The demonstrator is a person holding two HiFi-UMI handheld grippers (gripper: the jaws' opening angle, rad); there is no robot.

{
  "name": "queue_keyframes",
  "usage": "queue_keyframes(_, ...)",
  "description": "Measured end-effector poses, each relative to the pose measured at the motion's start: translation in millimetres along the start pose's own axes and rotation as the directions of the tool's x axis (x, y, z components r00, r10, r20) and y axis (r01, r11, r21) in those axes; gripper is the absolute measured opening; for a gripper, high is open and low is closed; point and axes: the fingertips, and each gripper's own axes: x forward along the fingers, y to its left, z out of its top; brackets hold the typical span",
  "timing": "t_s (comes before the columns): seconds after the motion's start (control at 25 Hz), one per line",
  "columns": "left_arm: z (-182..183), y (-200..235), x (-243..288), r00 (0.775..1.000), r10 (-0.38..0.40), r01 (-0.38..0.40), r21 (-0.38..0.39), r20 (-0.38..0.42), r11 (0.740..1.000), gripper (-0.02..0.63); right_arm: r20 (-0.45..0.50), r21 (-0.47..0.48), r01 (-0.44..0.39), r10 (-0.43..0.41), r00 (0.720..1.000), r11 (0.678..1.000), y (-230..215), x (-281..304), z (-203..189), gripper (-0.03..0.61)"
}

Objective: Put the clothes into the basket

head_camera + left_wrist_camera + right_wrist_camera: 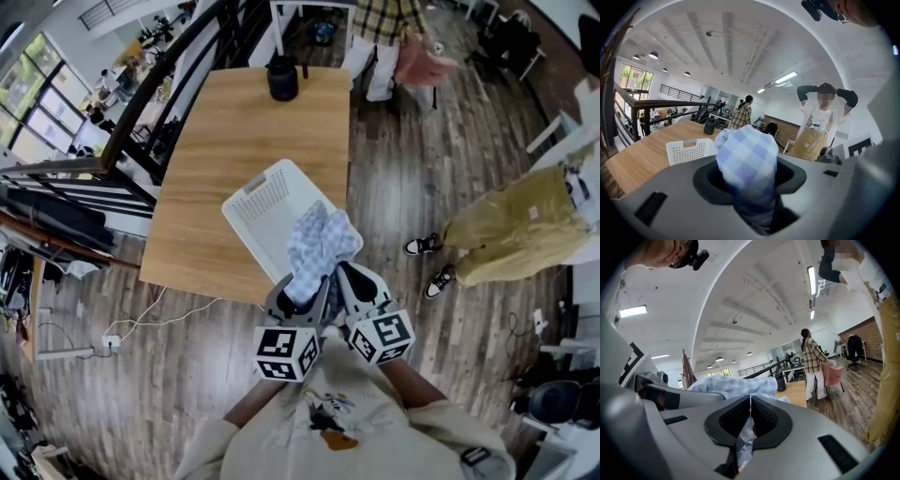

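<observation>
Garment: checked blue-and-white cloth (319, 246), carried bunched in the air over the near end of the white basket (258, 202), which sat at the near right corner of the table (234, 122). Left gripper (302, 292) clamped on a thick wad, jaws held wide by it. Right gripper (349, 278) pinched a thin fold, jaws nearly together. Judged light, limp, not fragile; likely to drape and snag on the basket rim. Best hold: bunched folds, not a single edge.
</observation>
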Motion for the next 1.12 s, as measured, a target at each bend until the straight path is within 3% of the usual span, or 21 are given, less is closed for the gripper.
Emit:
queue_keyframes(0.4, 22, 39, 27, 0.999, -0.031, 0.031, 0.001, -0.024, 1.0, 0.202, -0.018, 0.009, 0.04, -0.04, 0.999, 0.999, -2, 48, 4, 0.025)
queue_keyframes(1.12, 7, 87, 61, 0.992, -0.039, 0.035, -0.031, -0.119, 0.999, 0.202, -0.097, 0.05, 0.092, -0.087, 0.991, 0.994, -11, 97, -24, 0.025)
